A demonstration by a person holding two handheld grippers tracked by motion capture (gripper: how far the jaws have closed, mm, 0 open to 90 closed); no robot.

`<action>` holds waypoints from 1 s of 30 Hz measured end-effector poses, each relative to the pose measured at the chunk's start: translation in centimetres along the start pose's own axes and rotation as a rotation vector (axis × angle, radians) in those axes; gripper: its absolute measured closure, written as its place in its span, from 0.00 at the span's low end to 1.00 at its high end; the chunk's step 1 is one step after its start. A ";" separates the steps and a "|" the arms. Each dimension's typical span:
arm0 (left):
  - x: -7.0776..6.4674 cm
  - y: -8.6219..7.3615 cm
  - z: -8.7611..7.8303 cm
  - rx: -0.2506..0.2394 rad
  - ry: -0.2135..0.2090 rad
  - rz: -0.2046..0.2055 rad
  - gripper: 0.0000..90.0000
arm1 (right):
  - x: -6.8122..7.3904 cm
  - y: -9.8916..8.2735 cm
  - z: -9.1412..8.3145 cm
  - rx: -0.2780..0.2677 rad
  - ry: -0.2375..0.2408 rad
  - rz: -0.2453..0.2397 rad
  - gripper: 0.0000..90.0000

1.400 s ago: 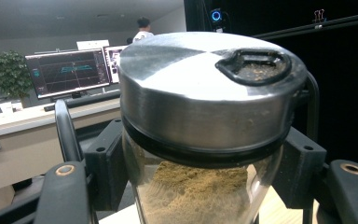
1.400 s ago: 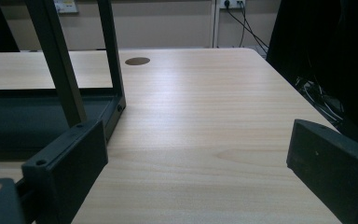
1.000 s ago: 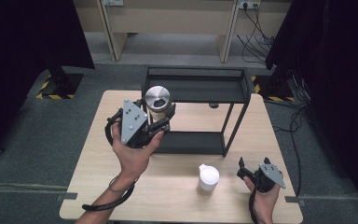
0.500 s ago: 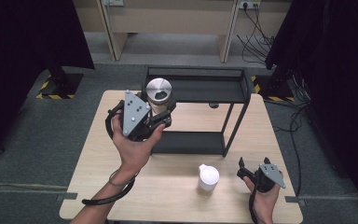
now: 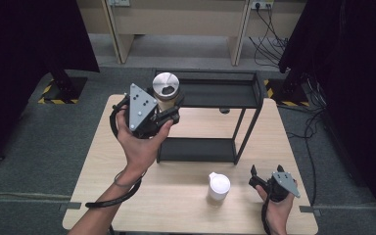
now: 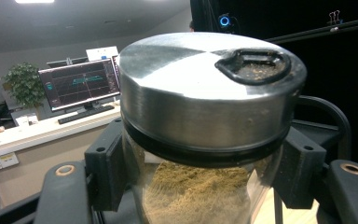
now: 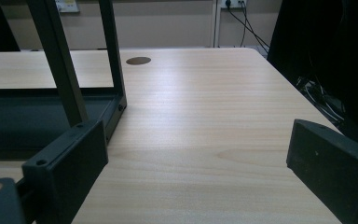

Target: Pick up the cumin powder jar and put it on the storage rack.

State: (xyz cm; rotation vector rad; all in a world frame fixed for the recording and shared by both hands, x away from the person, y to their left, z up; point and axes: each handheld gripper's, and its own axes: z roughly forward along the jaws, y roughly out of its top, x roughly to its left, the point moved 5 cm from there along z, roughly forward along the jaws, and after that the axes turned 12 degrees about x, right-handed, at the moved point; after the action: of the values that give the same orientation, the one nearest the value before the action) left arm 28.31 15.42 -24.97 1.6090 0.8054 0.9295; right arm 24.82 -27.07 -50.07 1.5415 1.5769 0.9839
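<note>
Holding item: glass jar (image 5: 165, 95) w/ brushed-metal lid (image 6: 205, 79), part-filled w/ tan-brown powder, prob. ground spice (contents not identifiable further).

Location: jar aloft at the left end of the black two-tier rack (image 5: 247, 122), about level w/ its top shelf (image 5: 220, 93), clear of the tabletop.

Left gripper (image 5: 169, 112): jaws pinching the jar body just under the lid band, one pad each side; seen close in left gripper view (image 6: 200, 186). Jar upright, lid level.

Right gripper (image 5: 254, 178): jaws spread, nothing between them; resting low at the table's near right corner, pointing toward the rack's lower shelf (image 7: 37, 116).

Other stock: small white lidded container (image 5: 219, 186) on wooden table (image 5: 196, 215), in front of the rack, just left of the right gripper.

Step in hand (judged): placing jar onto top shelf.

Handling notes:
- Keep jar vertical; lid has a pour/sift opening (image 6: 254, 65), so a tilt could spill powder.
- Grip sits high on smooth glass, so avoid jerks; the jar could slip or swing.
- Clear the shelf's raised front rail before moving inward, then lower flat.
- Set base fully on the shelf, away from the edge, before easing the jaws apart.
- Back gripper out straight, w/o brushing the rack post.
- Right gripper: stay parked, clear of white container.
</note>
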 end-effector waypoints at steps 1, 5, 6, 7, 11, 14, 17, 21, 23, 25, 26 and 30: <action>0.1 0.2 0.2 0.003 0.003 -0.001 0.35 | 0.0 0.0 0.0 0.000 0.000 0.000 0.06; 0.2 0.6 0.7 0.013 0.009 0.001 0.35 | 0.0 0.0 0.0 0.001 0.001 0.000 0.06; 0.2 0.7 0.9 0.014 0.010 0.000 0.35 | 0.0 0.0 0.0 0.001 0.001 0.000 0.06; 0.2 0.7 0.9 0.014 0.010 0.000 0.35 | 0.0 0.0 0.0 0.001 0.001 0.000 0.06; 0.4 1.3 1.4 0.025 0.020 0.005 0.35 | 0.0 0.0 0.0 0.001 0.002 0.000 0.06; 0.5 1.6 1.7 0.031 0.024 0.004 0.35 | 0.0 0.0 0.0 0.001 0.002 -0.001 0.06; 0.7 2.0 2.2 0.040 0.027 0.000 0.35 | 0.0 0.0 0.0 0.002 0.001 -0.003 0.06; 1.1 2.5 2.9 0.067 0.032 0.001 0.35 | 0.0 0.0 0.0 0.001 0.002 -0.002 0.06; 1.3 2.6 3.3 0.079 0.043 0.000 0.35 | 0.0 0.0 0.0 0.001 0.002 -0.003 0.06; 1.5 2.7 3.7 0.089 0.049 -0.006 0.35 | 0.0 0.0 0.0 0.001 0.002 -0.004 0.06; 1.5 2.7 3.8 0.096 0.052 -0.007 0.35 | 0.0 0.0 0.0 0.001 0.002 -0.004 0.06; 1.6 2.7 4.4 0.109 0.061 -0.014 0.35 | 0.0 0.0 0.0 0.003 0.004 -0.004 0.06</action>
State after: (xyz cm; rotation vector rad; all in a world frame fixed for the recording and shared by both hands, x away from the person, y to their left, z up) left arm 33.06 14.27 -22.66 1.6735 0.9222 0.9421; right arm 24.86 -27.11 -50.04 1.5391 1.5834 0.9834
